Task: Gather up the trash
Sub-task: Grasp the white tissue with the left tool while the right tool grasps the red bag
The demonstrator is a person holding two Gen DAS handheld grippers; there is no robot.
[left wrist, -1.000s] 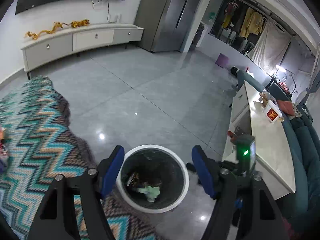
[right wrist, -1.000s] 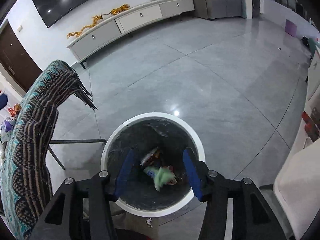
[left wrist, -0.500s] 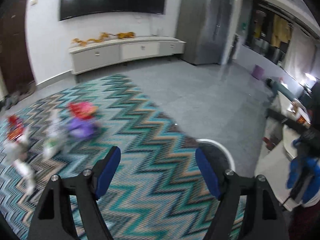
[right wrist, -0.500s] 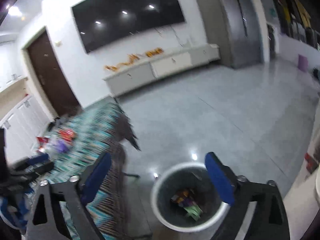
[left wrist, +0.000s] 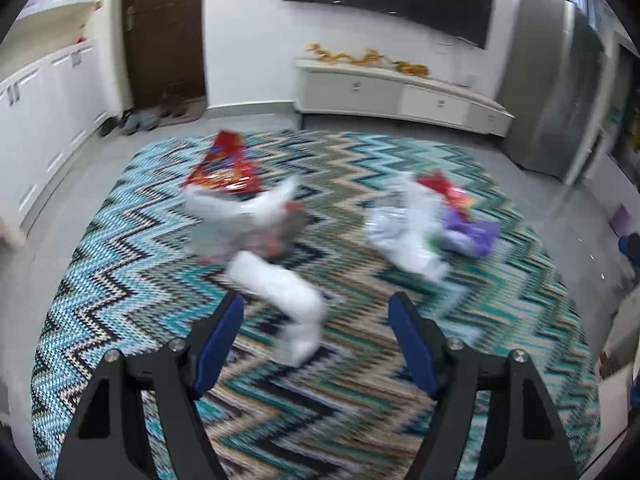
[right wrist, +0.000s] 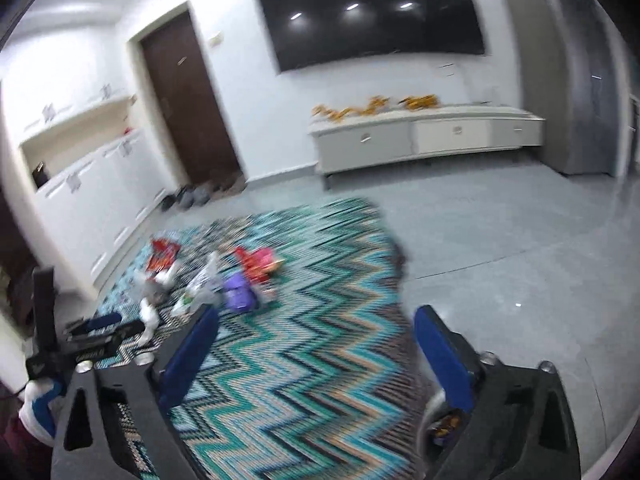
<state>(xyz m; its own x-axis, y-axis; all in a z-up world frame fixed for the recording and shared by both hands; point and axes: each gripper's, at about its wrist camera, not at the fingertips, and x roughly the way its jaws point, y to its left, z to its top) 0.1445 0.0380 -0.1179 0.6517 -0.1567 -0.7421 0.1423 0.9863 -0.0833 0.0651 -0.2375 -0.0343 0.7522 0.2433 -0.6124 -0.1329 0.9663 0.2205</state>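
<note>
Several pieces of trash lie on a zigzag-patterned cloth [left wrist: 360, 408]. In the left wrist view a crumpled white tissue [left wrist: 288, 300] lies just ahead of my open, empty left gripper [left wrist: 316, 344]. Behind it are a red snack bag [left wrist: 224, 168] on white wrappers, a clear plastic wrapper [left wrist: 404, 232] and a purple wrapper [left wrist: 472, 236]. My right gripper [right wrist: 316, 348] is open and empty above the cloth [right wrist: 304, 384]; the trash pile [right wrist: 224, 280] lies ahead to its left. The bin rim [right wrist: 434, 420] shows behind its right finger.
A white low TV cabinet [left wrist: 400, 92] stands against the far wall under a black TV [right wrist: 372, 12]. White cupboards [left wrist: 48, 120] line the left wall beside a brown door [left wrist: 164, 28]. Grey tiled floor [right wrist: 520, 256] lies right of the cloth. My left gripper shows in the right wrist view [right wrist: 96, 332].
Both grippers have swung away from the trash bin to the left, over the patterned cloth. The left one now faces the trash pile closely. Both stay open and empty.
</note>
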